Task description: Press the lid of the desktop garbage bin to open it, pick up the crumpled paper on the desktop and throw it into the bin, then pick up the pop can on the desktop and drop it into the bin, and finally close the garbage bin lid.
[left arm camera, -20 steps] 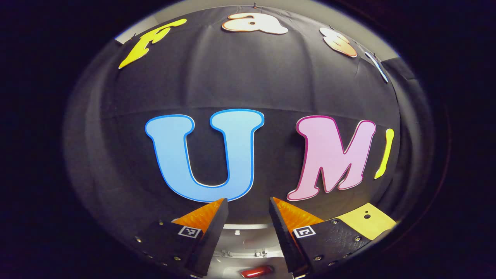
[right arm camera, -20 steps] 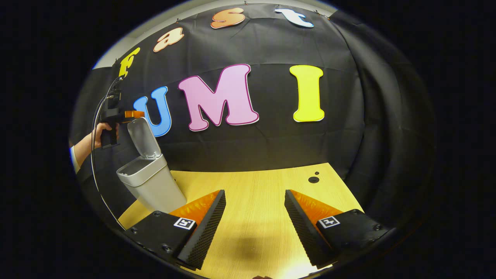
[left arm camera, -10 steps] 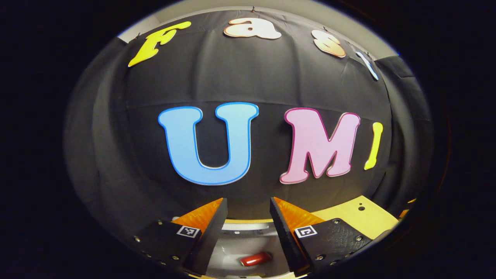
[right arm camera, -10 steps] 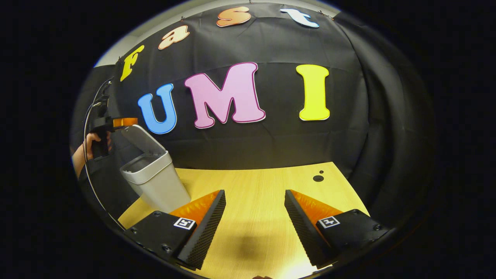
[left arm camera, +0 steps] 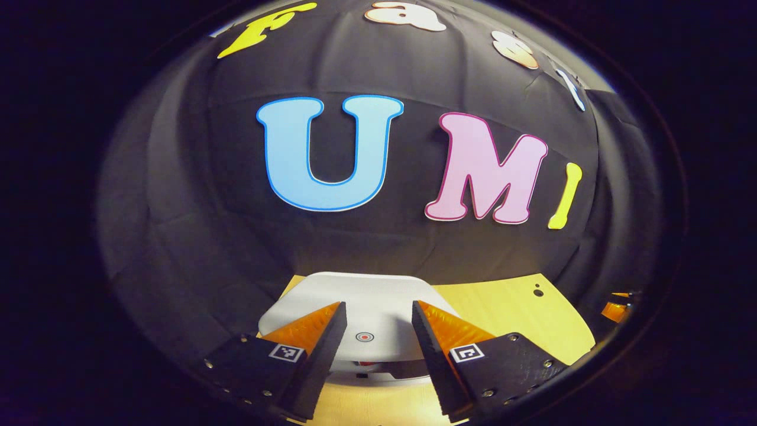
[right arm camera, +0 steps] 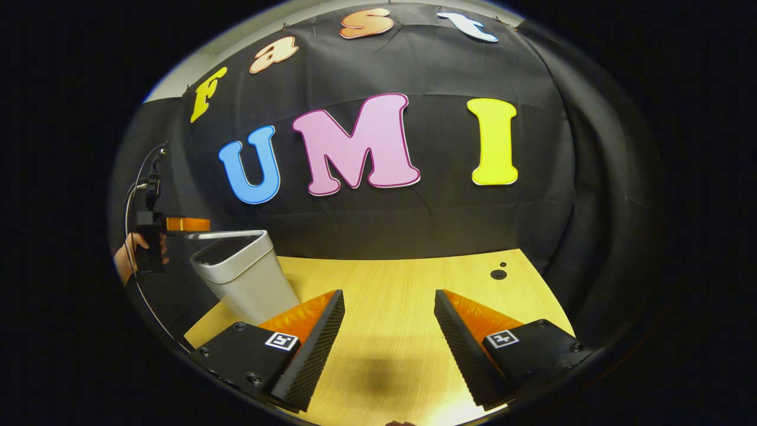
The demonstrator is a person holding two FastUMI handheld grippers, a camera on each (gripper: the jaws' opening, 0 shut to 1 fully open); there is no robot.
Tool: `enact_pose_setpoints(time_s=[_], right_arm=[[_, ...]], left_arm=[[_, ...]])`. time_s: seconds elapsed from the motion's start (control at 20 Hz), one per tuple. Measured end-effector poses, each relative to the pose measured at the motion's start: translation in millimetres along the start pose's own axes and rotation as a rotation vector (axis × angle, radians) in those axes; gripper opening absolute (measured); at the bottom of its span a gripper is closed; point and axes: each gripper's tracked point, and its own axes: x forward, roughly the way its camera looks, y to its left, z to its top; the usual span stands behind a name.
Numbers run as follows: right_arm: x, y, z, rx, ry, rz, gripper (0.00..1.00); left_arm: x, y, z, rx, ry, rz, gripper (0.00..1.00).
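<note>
The grey desktop bin (right arm camera: 248, 284) stands at the left of the wooden table (right arm camera: 402, 284) in the right gripper view. Its white lid (left arm camera: 361, 302) lies almost flat on the rim, with a thin dark gap under it. A small red dot (left arm camera: 365, 336) marks the lid's near part. My left gripper (left arm camera: 376, 309) is open, its fingers resting over the lid's top; it appears from the side as the left gripper (right arm camera: 180, 225) at the lid's (right arm camera: 227, 235) near edge, held by a hand (right arm camera: 133, 254). My right gripper (right arm camera: 387, 296) hangs open above bare table, holding nothing.
The tabletop (left arm camera: 502, 302) stretches right of the bin. Two small dark holes (right arm camera: 498, 274) sit near its far right corner. A cable (right arm camera: 133, 195) loops up from the left gripper. The booth's black cloth wall closes off the back and right.
The lid has swung down from upright to almost flat, covering the bin's inside and the red can in it. My left gripper came down with it. The right gripper barely moved.
</note>
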Motion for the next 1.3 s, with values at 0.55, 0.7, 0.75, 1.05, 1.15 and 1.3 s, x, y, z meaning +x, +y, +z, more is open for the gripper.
enact_pose_setpoints(time_s=[0.55,0.7,0.75,1.05,1.15,1.3], right_arm=[[-6.5,-4.5,0.7,-0.007,-0.009,-0.015,0.99],[-4.4,-1.2,-1.9,-0.004,-0.009,0.001,0.99],[-3.6,0.5,-3.3,0.000,-0.004,0.007,0.99],[-6.9,12.8,-4.8,-0.013,-0.008,0.040,0.99],[-11.5,14.4,-1.2,-0.041,-0.015,0.039,0.99],[-19.4,20.6,7.4,-0.085,-0.036,0.044,0.99]], left_arm=[[2.5,1.0,-49.5,0.060,0.112,0.039,0.77],[5.0,-2.4,-54.8,0.016,0.133,0.037,0.77],[2.5,-3.0,-57.4,0.030,0.146,0.037,0.77],[6.2,-1.5,-47.4,0.057,0.084,0.046,0.78],[3.9,2.2,-46.3,0.050,0.078,0.078,0.77],[-7.0,-14.3,-25.9,-0.008,0.000,0.079,0.80]])
